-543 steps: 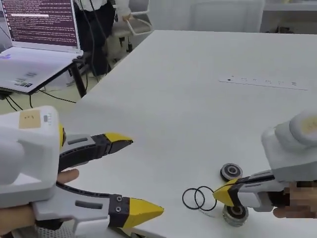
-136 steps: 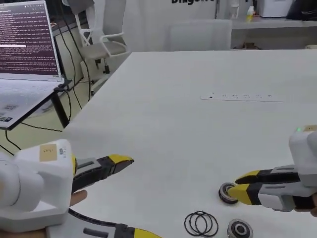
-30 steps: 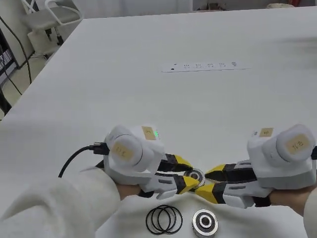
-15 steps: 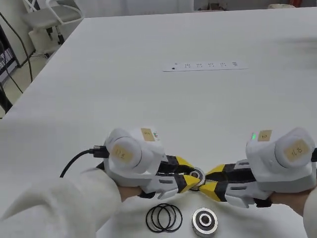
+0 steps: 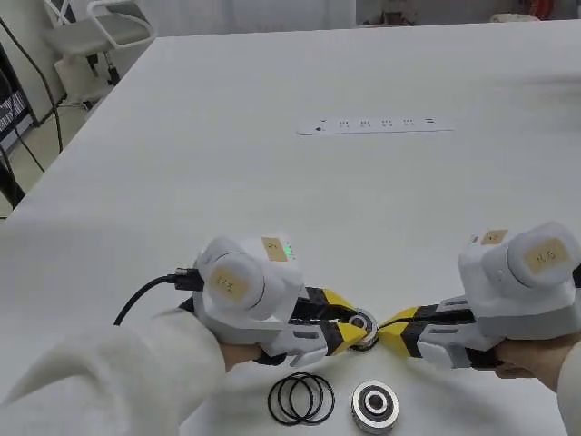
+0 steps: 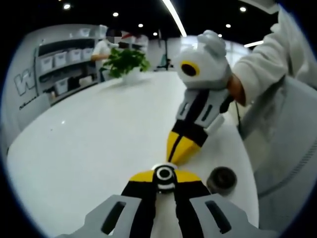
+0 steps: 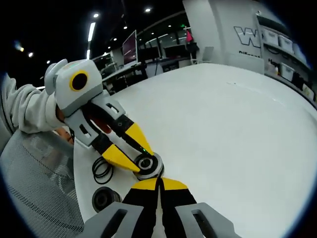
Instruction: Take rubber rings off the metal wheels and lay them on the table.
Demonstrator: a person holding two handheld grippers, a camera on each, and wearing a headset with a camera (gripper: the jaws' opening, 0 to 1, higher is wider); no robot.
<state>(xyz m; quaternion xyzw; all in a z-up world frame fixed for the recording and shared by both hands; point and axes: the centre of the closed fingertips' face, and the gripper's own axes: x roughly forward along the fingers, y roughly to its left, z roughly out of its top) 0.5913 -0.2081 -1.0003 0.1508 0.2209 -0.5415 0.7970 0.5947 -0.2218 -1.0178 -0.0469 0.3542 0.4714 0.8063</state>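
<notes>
Head view: near the front edge of the desk (image 5: 272, 182), the left tongs (image 5: 343, 320) are clamped on a small metal wheel (image 5: 361, 324). The right tongs (image 5: 392, 328) meet it from the right, tips pressed together at the wheel's rim. Nearer the person lie the loose rings (image 5: 300, 400), overlapping one another. Just right of them a second wheel (image 5: 375, 406) lies flat. A power strip (image 5: 374, 124) lies far up the desk.

Left gripper view: the wheel (image 6: 165, 173) sits squarely between this gripper's yellow tips, face-on to the camera. The right tongs (image 6: 174, 157) come in from beyond, closed to a point that touches the wheel's far edge. The second wheel (image 6: 221, 179) rests on the desk to the right.

Right gripper view: these tongs' own tips (image 7: 157, 184) are shut together right at the rim of the held wheel (image 7: 148, 166). Whether they have nipped the rubber ring is too small to tell. The loose rings (image 7: 101, 169) and the second wheel (image 7: 103, 199) lie to the left.

The step in hand looks like peeling the ring off. The left grip should sit on the metal faces, not over the rubber, so the ring can slide free. The right tips want rubber alone, drawn outward and walked round the rim. A jerk risks the ring flicking away or the wheel twisting out of its clamp. Once off, the ring belongs beside the loose rings.
</notes>
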